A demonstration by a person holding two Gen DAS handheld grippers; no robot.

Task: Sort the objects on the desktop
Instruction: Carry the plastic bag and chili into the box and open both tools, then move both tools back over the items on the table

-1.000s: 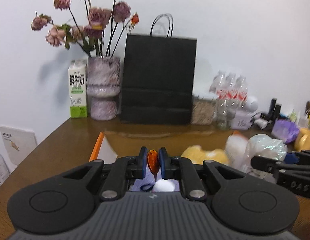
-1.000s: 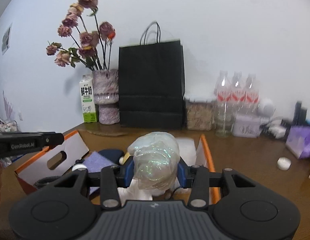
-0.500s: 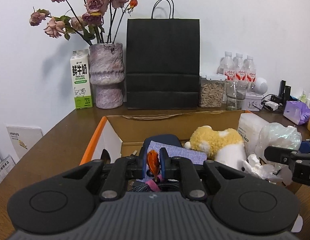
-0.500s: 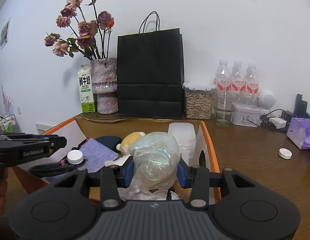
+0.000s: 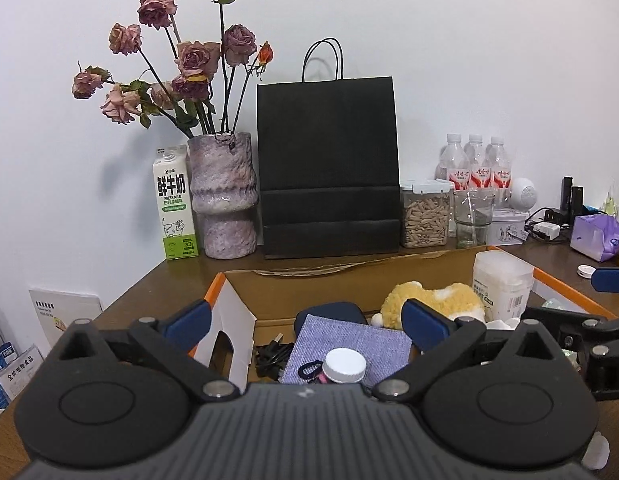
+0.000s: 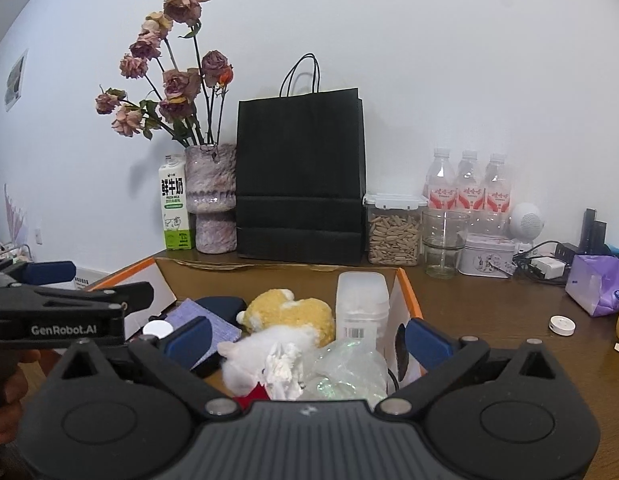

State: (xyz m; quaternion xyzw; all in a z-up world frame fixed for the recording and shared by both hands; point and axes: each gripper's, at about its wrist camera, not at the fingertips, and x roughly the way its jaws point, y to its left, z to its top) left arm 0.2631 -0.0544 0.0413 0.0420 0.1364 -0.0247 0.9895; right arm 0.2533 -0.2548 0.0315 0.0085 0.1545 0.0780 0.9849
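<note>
An orange-edged cardboard box (image 5: 237, 320) sits on the brown desk and also shows in the right wrist view (image 6: 409, 292). My left gripper (image 5: 305, 316) is open and empty above its left part, over a purple cloth pouch (image 5: 345, 344) and a white-capped bottle (image 5: 344, 365). My right gripper (image 6: 305, 334) is open and empty above its right part, over a crumpled iridescent plastic bag (image 6: 349, 372), tissue (image 6: 283, 368), a yellow plush toy (image 6: 289, 314) and a white plastic container (image 6: 361, 304). The orange item is out of sight.
At the back stand a black paper bag (image 5: 329, 168), a vase of dried roses (image 5: 223, 200), a milk carton (image 5: 174, 204), a seed jar (image 5: 425, 216), a glass and water bottles (image 5: 475, 164). A purple tissue pack (image 6: 599, 286) and a white cap (image 6: 562, 325) lie right of the box.
Both grippers opened. The left let go of the small orange item and the right let go of the plastic bag, which now lies in the box.
</note>
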